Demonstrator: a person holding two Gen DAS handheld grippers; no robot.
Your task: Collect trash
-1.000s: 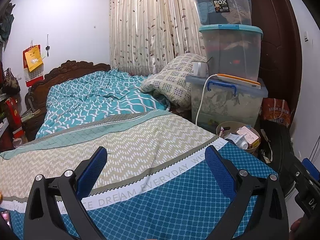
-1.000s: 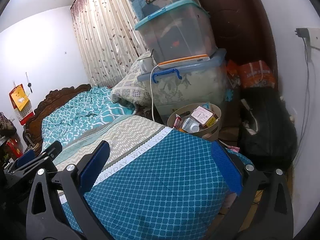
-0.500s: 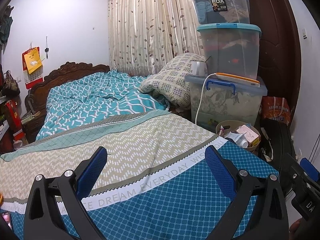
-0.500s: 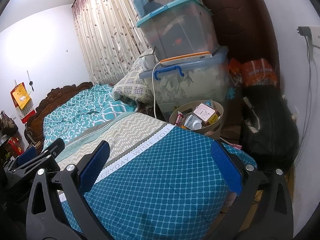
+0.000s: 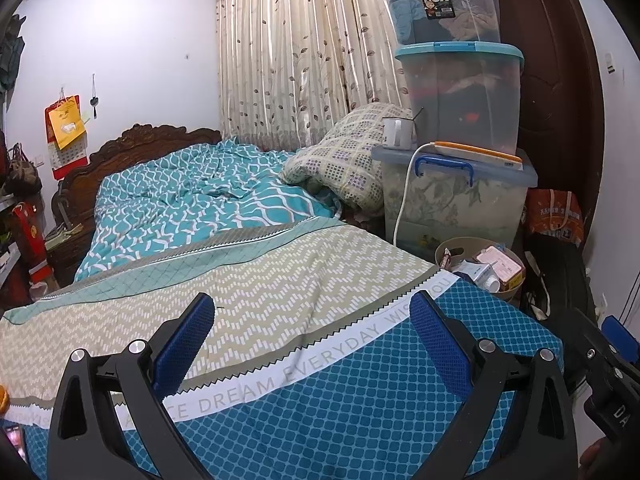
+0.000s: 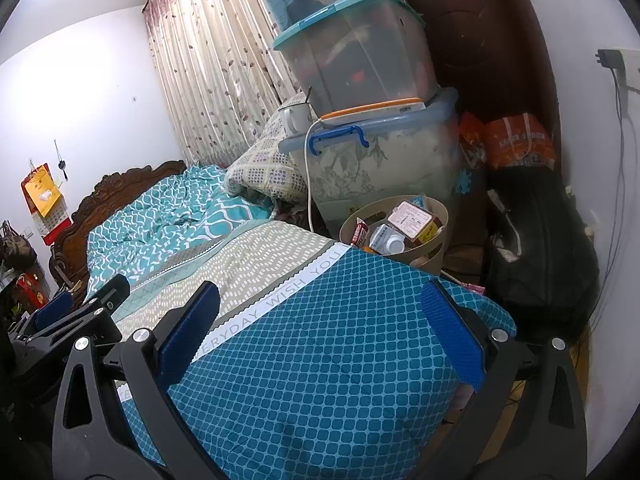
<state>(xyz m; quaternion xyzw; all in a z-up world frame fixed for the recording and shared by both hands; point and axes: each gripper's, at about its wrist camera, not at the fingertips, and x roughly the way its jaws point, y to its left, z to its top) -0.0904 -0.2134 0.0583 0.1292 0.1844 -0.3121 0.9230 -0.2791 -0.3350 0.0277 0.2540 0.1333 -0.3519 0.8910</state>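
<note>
Over the last second you've drifted both wide-open, empty claws, left claw (image 5: 312,316) and right claw (image 6: 320,304), slightly nearer the full trash basket (image 6: 394,228) at 1 o'clock beside the bed (image 6: 304,360); nothing gripped yet

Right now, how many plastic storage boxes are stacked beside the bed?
3, in one stack: the bottom box with the blue handle, the middle box on it, and the top box labelled BOX. Others may be hidden behind.
</note>
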